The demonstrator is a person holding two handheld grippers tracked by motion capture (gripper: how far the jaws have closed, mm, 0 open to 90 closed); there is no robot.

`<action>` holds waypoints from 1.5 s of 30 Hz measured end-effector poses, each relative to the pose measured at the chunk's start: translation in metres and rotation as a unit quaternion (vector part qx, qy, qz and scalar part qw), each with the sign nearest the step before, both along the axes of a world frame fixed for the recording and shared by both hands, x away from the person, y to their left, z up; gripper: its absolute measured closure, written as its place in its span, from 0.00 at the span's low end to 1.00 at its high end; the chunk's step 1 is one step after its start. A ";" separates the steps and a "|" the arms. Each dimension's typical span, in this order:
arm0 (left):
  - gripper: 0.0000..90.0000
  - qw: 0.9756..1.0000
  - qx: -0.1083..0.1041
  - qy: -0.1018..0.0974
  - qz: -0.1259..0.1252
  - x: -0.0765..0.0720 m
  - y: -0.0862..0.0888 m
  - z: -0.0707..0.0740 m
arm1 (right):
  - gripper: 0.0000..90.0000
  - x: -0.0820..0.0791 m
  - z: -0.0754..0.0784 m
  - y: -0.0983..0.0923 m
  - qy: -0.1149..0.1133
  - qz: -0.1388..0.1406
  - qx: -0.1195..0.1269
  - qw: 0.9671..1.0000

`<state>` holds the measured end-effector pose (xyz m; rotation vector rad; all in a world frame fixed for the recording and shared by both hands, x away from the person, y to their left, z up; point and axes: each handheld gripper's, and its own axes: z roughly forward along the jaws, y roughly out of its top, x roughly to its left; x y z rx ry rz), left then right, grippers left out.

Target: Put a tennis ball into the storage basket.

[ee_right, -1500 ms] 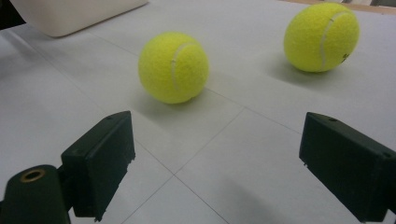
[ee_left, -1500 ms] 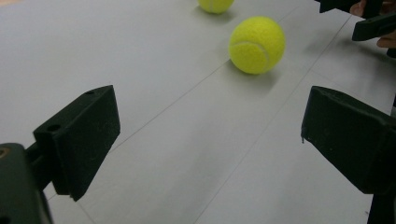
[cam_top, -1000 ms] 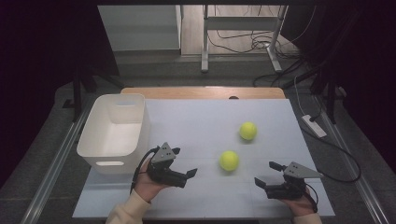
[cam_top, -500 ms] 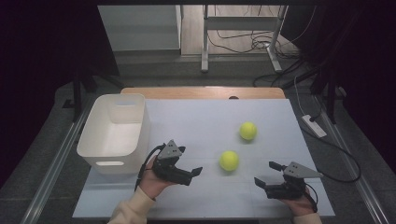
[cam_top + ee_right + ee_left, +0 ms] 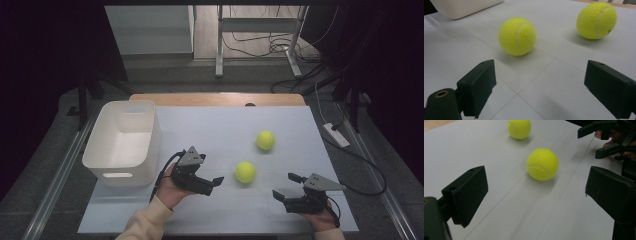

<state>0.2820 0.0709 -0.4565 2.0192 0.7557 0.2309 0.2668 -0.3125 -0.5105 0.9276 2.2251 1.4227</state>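
The near tennis ball (image 5: 245,172) rests on the pale surface (image 5: 210,130), just beyond the left gripper (image 5: 216,181), whose fingers are spread and empty. The right gripper (image 5: 285,187) sits near the ball's other side, fingers also spread. A second ball (image 5: 265,140) lies farther back; a white bin (image 5: 125,142) stands left.

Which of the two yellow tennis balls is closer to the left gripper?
The nearer yellow tennis ball, just ahead of the left gripper and its open jaws; the other yellow tennis ball lies farther back on the table, toward the right.
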 end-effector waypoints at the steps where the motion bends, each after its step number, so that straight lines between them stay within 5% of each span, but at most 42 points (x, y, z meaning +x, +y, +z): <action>1: 0.06 1.000 0.001 0.000 0.000 0.001 -0.001 0.000 | 0.12 0.000 0.000 0.000 0.000 0.000 0.000 1.000; 28: 0.06 0.999 0.014 0.020 -0.032 0.024 -0.039 -0.001 | 0.12 0.000 0.000 -0.002 -0.001 -0.004 0.001 1.000; 45: 0.06 0.997 0.046 0.023 -0.049 0.035 -0.062 0.002 | 0.12 -0.001 0.001 -0.001 -0.001 -0.005 0.002 1.000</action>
